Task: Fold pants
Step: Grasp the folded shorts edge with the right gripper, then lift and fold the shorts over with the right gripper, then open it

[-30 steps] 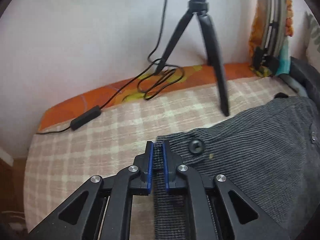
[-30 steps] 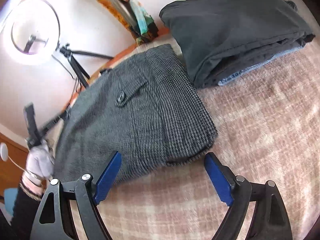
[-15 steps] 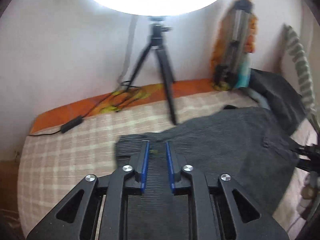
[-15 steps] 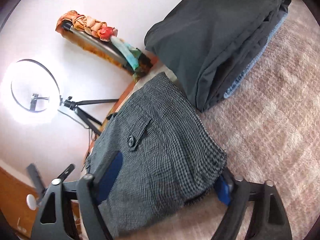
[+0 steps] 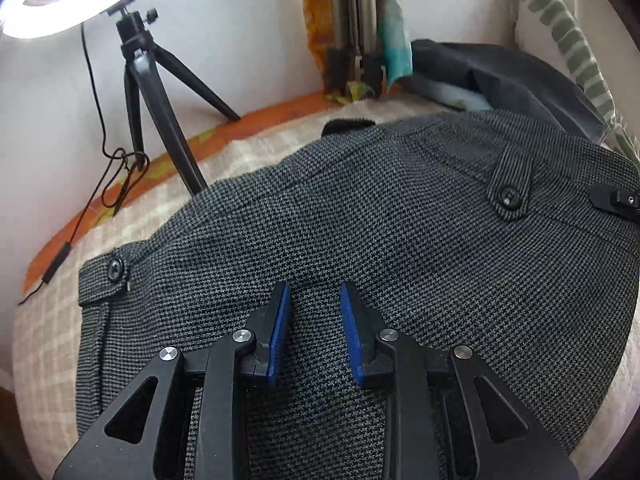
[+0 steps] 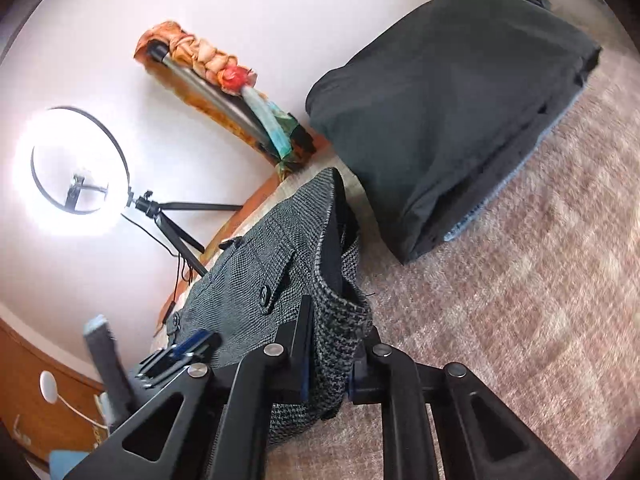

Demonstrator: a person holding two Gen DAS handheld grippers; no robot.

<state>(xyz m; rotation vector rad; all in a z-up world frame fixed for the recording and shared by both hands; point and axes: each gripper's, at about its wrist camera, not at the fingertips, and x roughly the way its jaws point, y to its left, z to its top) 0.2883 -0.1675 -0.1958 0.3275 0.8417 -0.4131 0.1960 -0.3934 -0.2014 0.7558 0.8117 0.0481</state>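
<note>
Right wrist view showed the right hand-held gripper (image 6: 330, 354) clamped on the grey pants' (image 6: 256, 292) edge; the left hand-held gripper (image 5: 314, 334) stood parted, empty, over them. No readable writing.

- left black plastic two-finger gripper (image 5: 313, 334): matte black linkage arms with triangular cut-outs, four round silver screw heads across the joints, and flat blue pads (image 5: 279, 332) lining the inner faces of the fingers.
- right black plastic two-finger gripper (image 6: 330, 364): the same matte black frame with triangular cut-outs, round silver screw heads at the pivots, and a thin blue pad edge along the inner face of each finger.
</note>
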